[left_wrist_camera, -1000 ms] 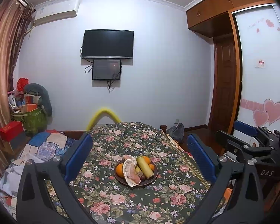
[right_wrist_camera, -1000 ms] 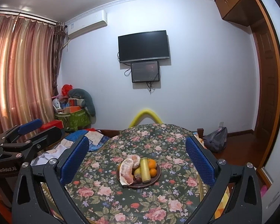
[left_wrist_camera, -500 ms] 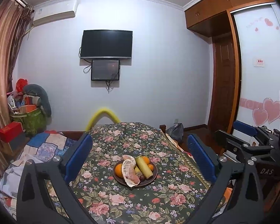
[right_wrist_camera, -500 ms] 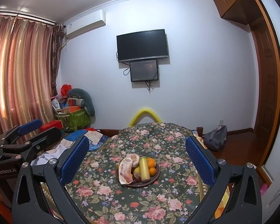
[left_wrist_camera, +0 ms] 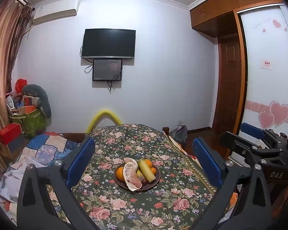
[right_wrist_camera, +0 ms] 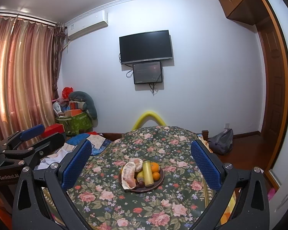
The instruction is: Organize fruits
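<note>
A dark round plate (left_wrist_camera: 155, 180) sits mid-table on a floral cloth. It holds peeled pomelo pieces (left_wrist_camera: 131, 174), oranges (left_wrist_camera: 119, 173), a pale green stick (left_wrist_camera: 146, 170) and small dark fruits. The plate also shows in the right wrist view (right_wrist_camera: 161, 178), with pomelo (right_wrist_camera: 129, 174), oranges (right_wrist_camera: 155, 167) and the stick (right_wrist_camera: 147, 173). My left gripper (left_wrist_camera: 144, 160) is open and empty, held above the near table edge. My right gripper (right_wrist_camera: 141, 158) is open and empty, likewise short of the plate. Each gripper shows at the edge of the other's view.
The table with the floral cloth (left_wrist_camera: 124, 205) fills the foreground. A yellow curved chair back (left_wrist_camera: 104, 116) stands at its far end. A bed with patchwork bedding (left_wrist_camera: 44, 149) lies left, a grey bag (left_wrist_camera: 179, 133) on the floor right, a wardrobe (left_wrist_camera: 266, 76) far right.
Both views have shifted only slightly; the plate sits a little lower and nearer in frame. Both grippers stay open and empty.
</note>
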The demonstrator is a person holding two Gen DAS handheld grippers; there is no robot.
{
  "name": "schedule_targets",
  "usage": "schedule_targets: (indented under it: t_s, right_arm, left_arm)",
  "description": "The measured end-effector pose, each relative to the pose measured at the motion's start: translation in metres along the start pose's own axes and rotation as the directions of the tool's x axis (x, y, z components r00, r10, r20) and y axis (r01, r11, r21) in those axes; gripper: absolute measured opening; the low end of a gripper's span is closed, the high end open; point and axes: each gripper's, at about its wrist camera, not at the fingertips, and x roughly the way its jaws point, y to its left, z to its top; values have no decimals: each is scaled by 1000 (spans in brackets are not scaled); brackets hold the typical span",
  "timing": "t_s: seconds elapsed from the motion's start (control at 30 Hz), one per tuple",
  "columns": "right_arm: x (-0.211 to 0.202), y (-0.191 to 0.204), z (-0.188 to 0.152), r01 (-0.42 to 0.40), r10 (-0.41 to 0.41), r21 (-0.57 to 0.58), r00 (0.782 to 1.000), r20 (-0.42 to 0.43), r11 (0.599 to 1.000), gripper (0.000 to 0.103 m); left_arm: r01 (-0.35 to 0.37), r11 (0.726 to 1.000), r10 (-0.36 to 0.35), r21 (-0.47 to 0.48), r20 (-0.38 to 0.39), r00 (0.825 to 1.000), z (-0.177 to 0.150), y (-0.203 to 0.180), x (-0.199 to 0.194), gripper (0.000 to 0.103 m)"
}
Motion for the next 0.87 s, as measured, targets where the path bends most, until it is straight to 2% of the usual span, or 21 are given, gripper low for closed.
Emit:
schedule_targets:
  t_s: [0.87]
  right_arm:
    - [3, -1, 0, 10, -10, 5, 1000, -4, 1000, 103]
  left_arm:
    - [9, 1000, -9, 2, -4, 1000, -2, 0, 1, 103]
